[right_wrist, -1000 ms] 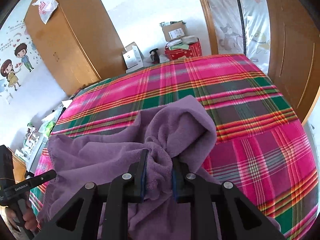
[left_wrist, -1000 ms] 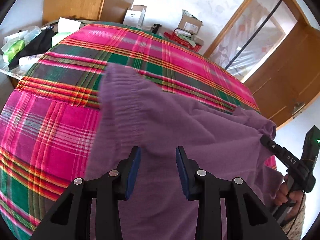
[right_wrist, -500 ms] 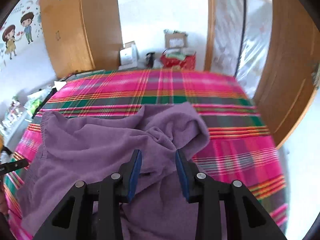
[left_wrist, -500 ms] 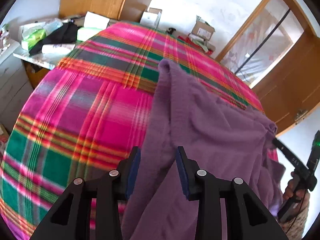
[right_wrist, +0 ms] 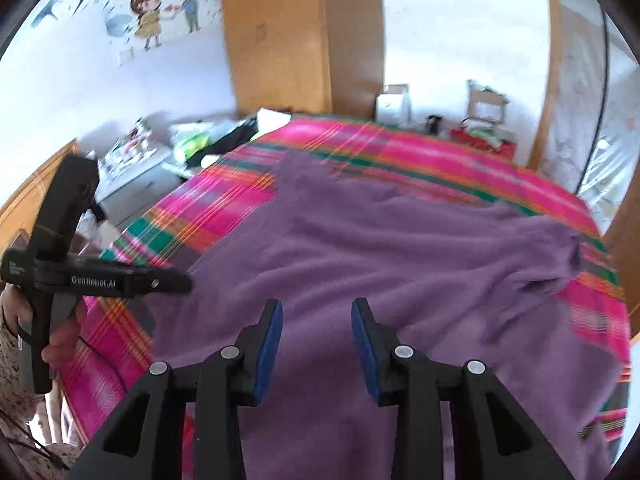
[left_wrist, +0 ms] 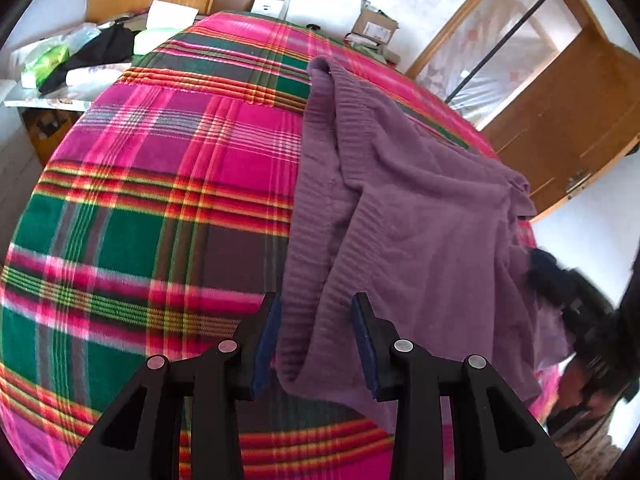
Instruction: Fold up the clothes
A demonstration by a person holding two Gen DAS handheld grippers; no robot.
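A purple knit garment [left_wrist: 404,216] lies spread on the plaid bed cover [left_wrist: 168,184], with its ribbed hem running along its left side. My left gripper [left_wrist: 316,320] is open, its jaws standing wide either side of the hem's near corner without closing on it. The right wrist view shows the garment [right_wrist: 392,248] rumpled across the bed. My right gripper [right_wrist: 316,320] hangs open over the near part of the cloth, nothing held. The other gripper [right_wrist: 92,276] shows at the left there, in a hand [right_wrist: 60,340].
A cluttered side table [left_wrist: 68,68] stands beyond the bed's far left corner. Cardboard boxes [left_wrist: 372,28] sit on the floor behind the bed. A wooden wardrobe [right_wrist: 296,36] and a wooden door [left_wrist: 568,92] flank the room.
The right gripper opened and let go of the bunched purple cloth, then drew back and swung left. The left gripper moved left to the hem edge. The garment now lies flatter.
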